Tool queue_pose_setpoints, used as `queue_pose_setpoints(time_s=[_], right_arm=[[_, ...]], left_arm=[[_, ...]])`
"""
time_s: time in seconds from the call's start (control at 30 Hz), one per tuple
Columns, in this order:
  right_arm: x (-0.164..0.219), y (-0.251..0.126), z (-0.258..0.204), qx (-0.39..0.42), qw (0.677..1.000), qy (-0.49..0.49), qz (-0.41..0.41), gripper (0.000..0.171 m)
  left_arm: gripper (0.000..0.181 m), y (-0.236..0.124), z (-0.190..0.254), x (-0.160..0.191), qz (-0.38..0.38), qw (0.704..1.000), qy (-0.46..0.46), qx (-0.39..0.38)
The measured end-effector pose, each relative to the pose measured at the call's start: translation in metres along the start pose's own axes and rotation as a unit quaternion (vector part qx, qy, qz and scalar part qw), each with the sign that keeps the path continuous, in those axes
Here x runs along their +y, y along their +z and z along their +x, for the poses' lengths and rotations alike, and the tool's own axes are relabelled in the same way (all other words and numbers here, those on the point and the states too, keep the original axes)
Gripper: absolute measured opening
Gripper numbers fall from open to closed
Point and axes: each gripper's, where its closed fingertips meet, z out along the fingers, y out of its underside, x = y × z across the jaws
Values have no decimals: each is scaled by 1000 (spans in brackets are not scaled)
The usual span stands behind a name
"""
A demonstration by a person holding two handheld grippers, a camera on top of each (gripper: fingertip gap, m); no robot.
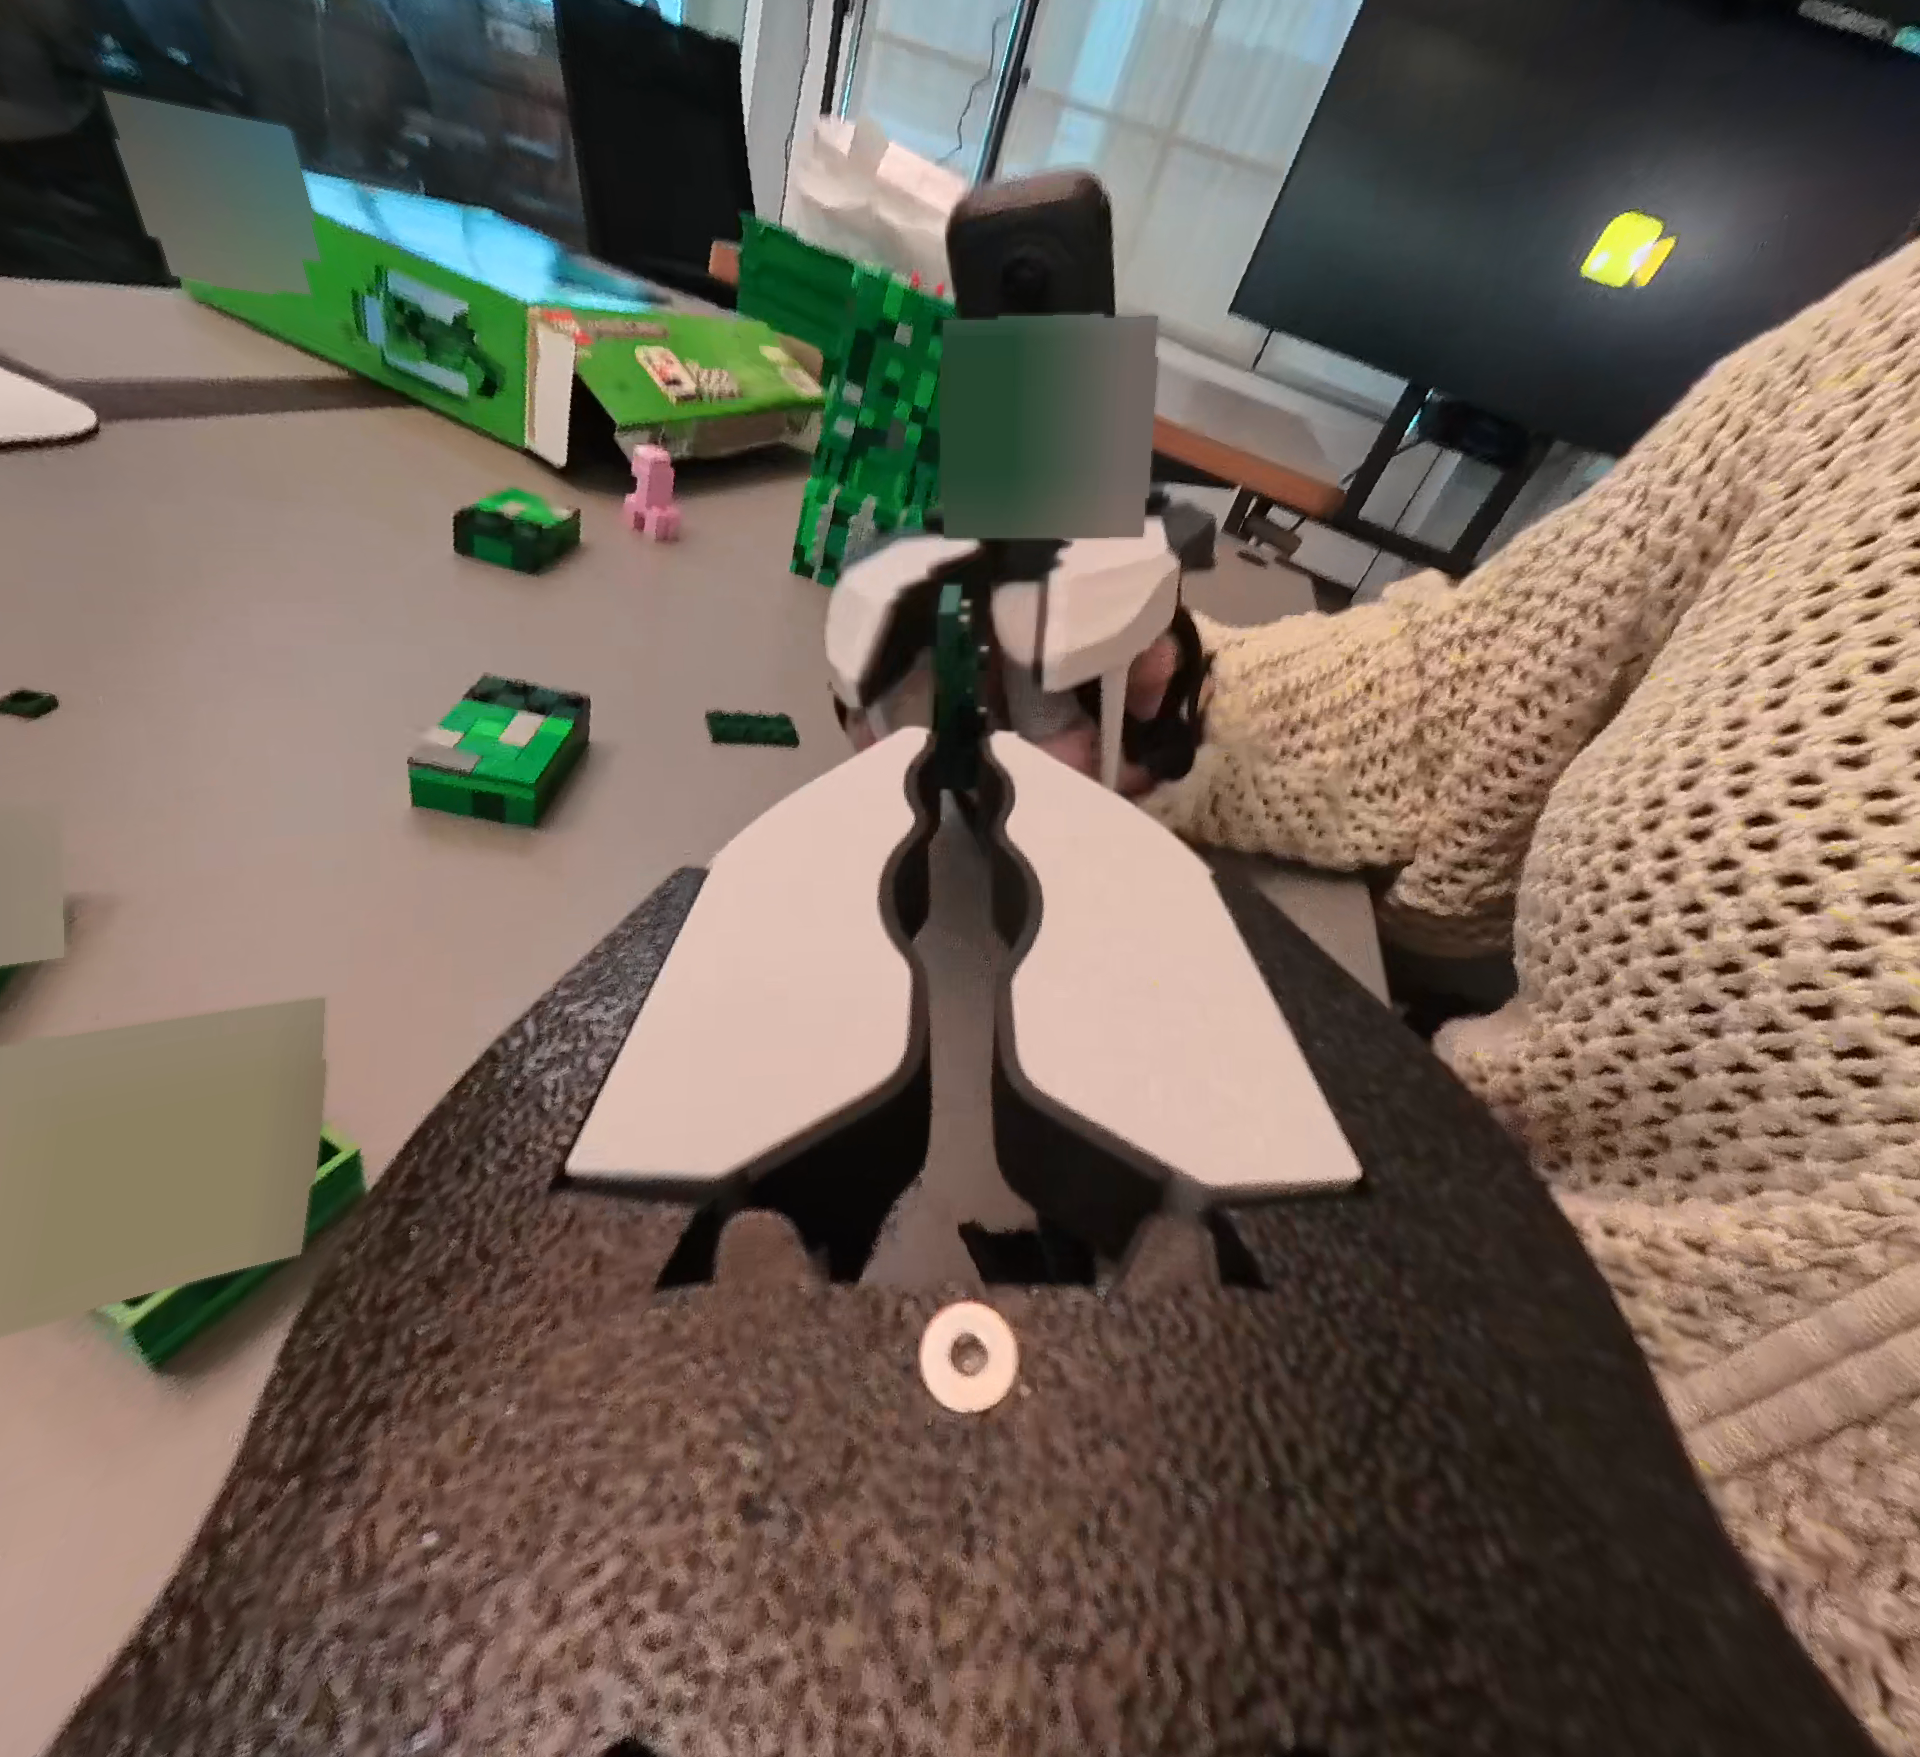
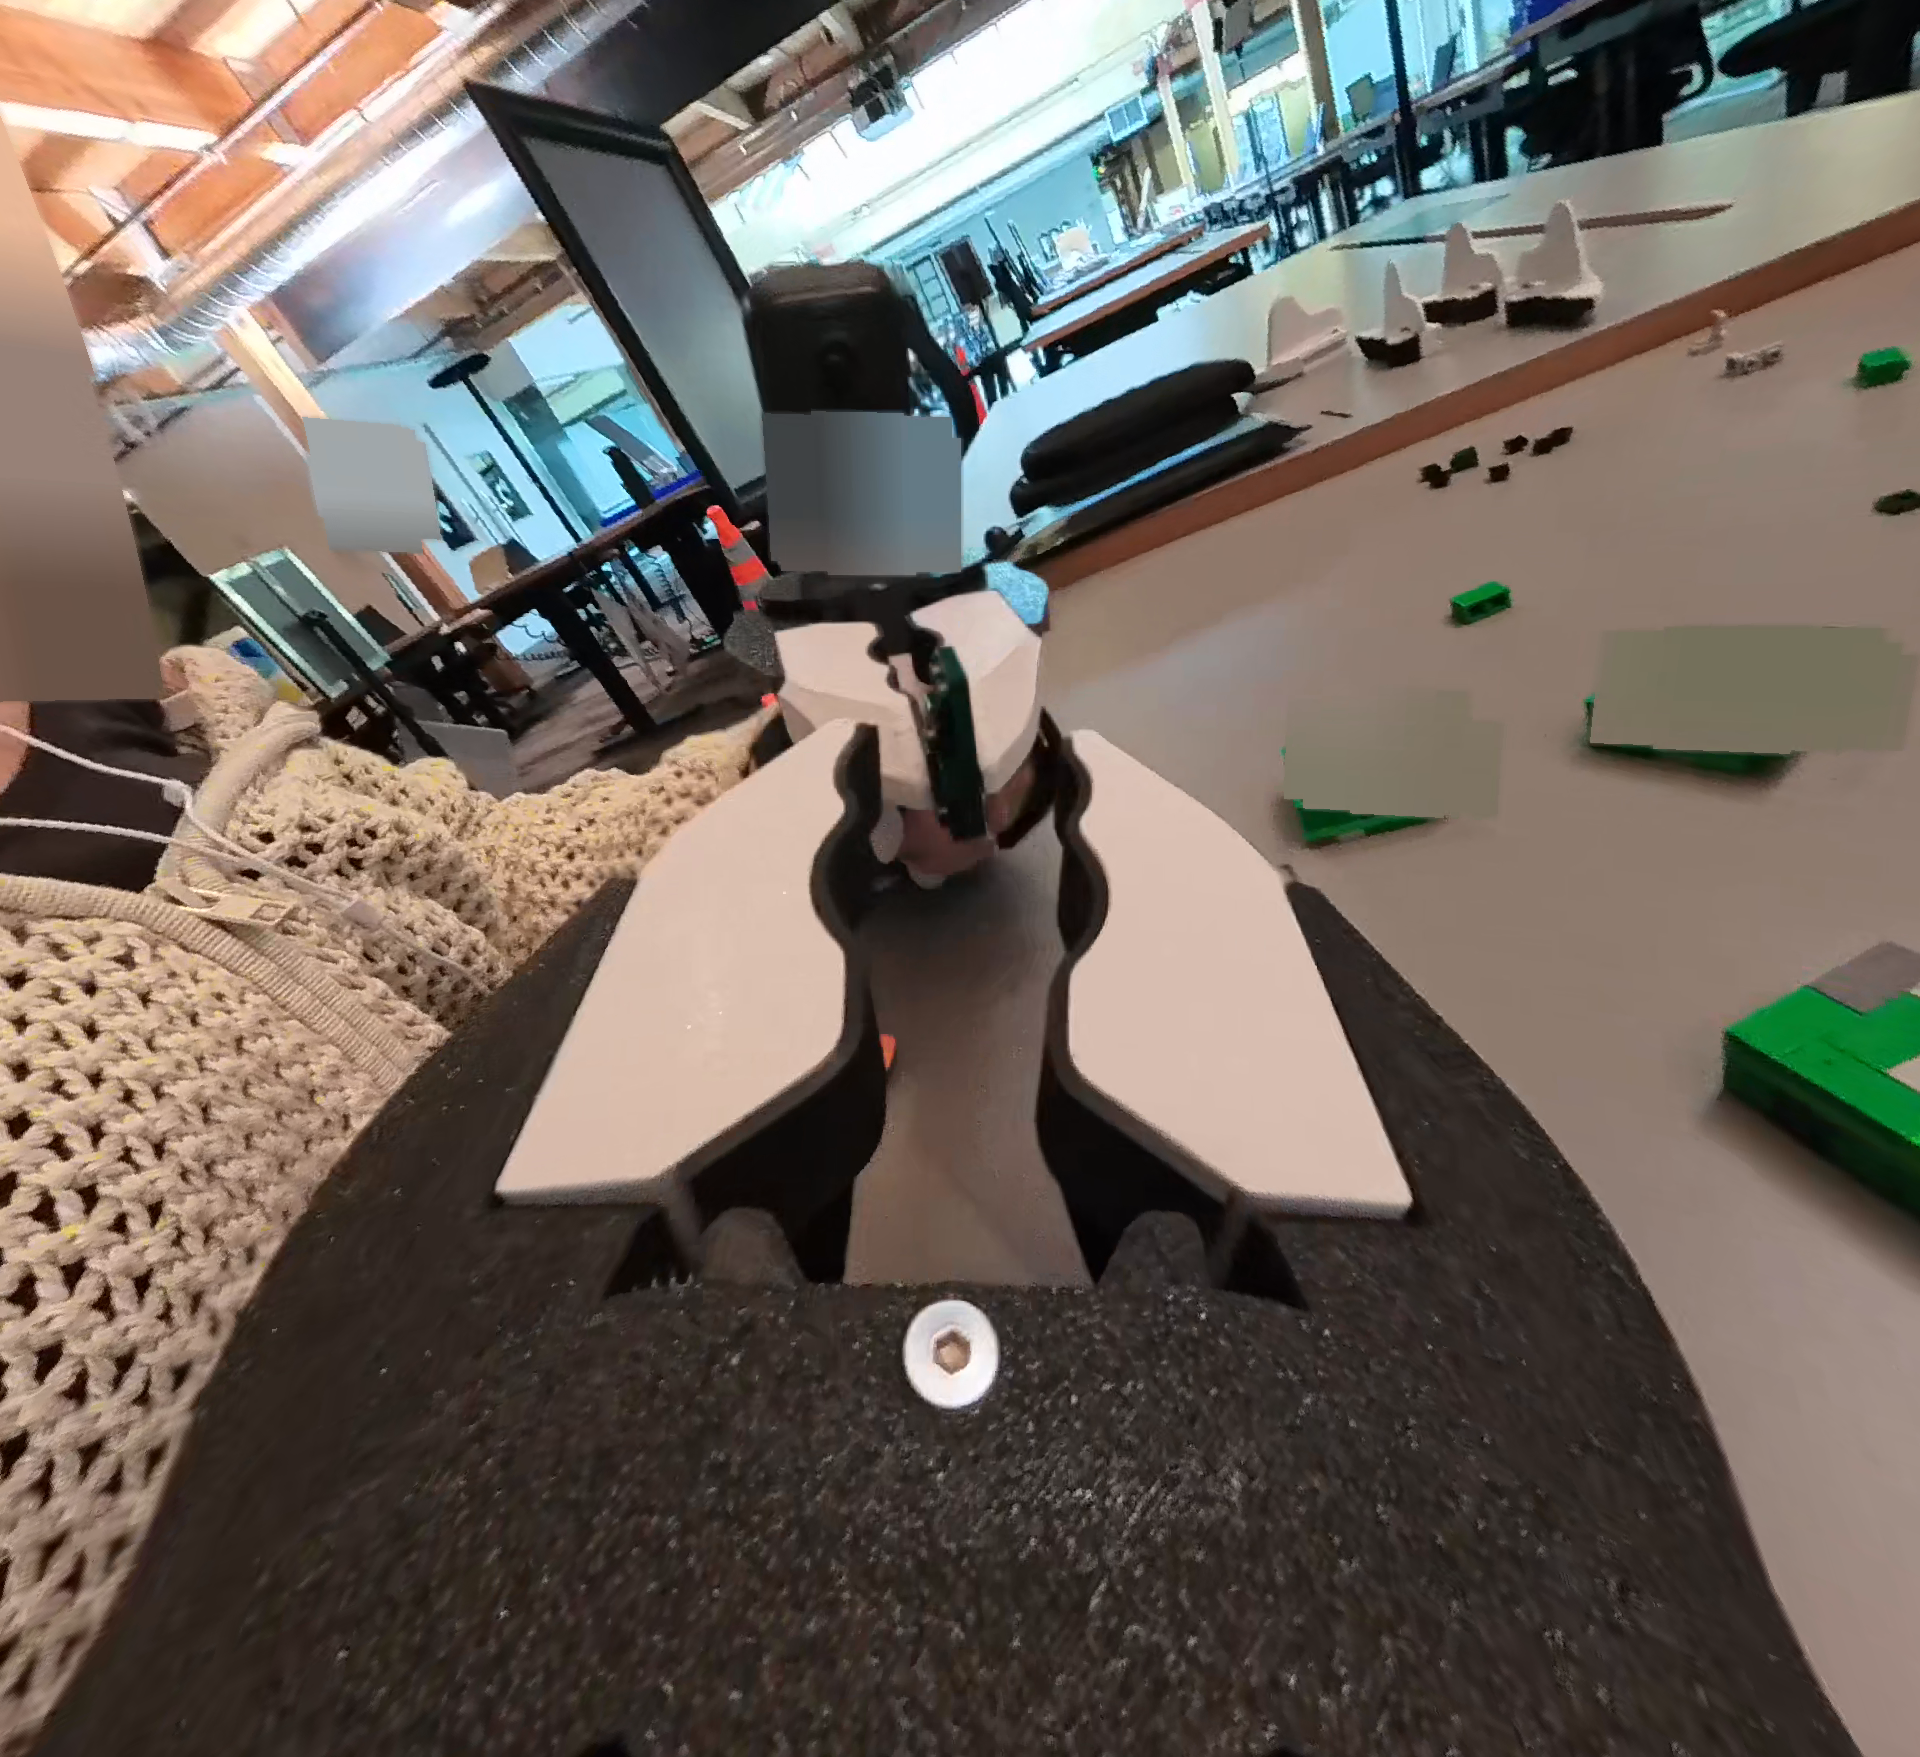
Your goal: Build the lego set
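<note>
My left gripper (image 1: pixel 956 757) is shut on a thin dark green lego plate (image 1: pixel 958 668), held edge-on above the table. My right gripper (image 2: pixel 966 762) is open. It faces the left one head-on, with its fingertips on either side of the left gripper's white fingers (image 2: pixel 831 699) and the plate (image 2: pixel 958 741). I cannot tell whether the right fingers touch the plate. The right gripper also shows in the left wrist view (image 1: pixel 987 637), held in a hand with a knit sleeve (image 1: pixel 1558 772).
On the grey table (image 1: pixel 260 627) are a tall green build (image 1: pixel 862 419), a green box (image 1: pixel 436 325), a pink figure (image 1: pixel 652 492), two green blocks (image 1: pixel 516 528) (image 1: pixel 504 751) and a loose dark plate (image 1: pixel 750 728). The right wrist view shows a green block (image 2: pixel 1829 1094) and small bricks (image 2: pixel 1481 603). My left and right fingertips are right by each other. My right tips are roughly 12 cm from the green block (image 2: pixel 1829 1094). The left camera catches it too, in the left wrist view (image 1: pixel 555 749).
</note>
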Motion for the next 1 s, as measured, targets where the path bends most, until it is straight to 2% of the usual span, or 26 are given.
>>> queue_pose_setpoints(time_s=[0.17,0.3,0.43,0.53,0.67,0.83,1.0], right_arm=[[6,-3,2,-7,999,10,-36,25],[8,-1,0,-11,999,14,-33,6],[1,0,3,2,999,38,4,5],[-9,-2,5,4,996,74,58,4],[-14,-2,3,-4,990,104,99,5],[-18,-3,0,4,989,82,119,5],[-14,1,-4,2,990,73,120,5]], left_arm=[[5,3,0,14,-62,998,-7,4],[5,5,1,19,-77,997,-9,8],[8,6,0,14,-50,999,-1,-2],[26,9,-1,14,-51,999,6,-10],[15,12,1,5,-21,1000,2,-4],[29,17,1,-1,7,999,-40,10],[8,19,7,-8,29,997,-64,44]])
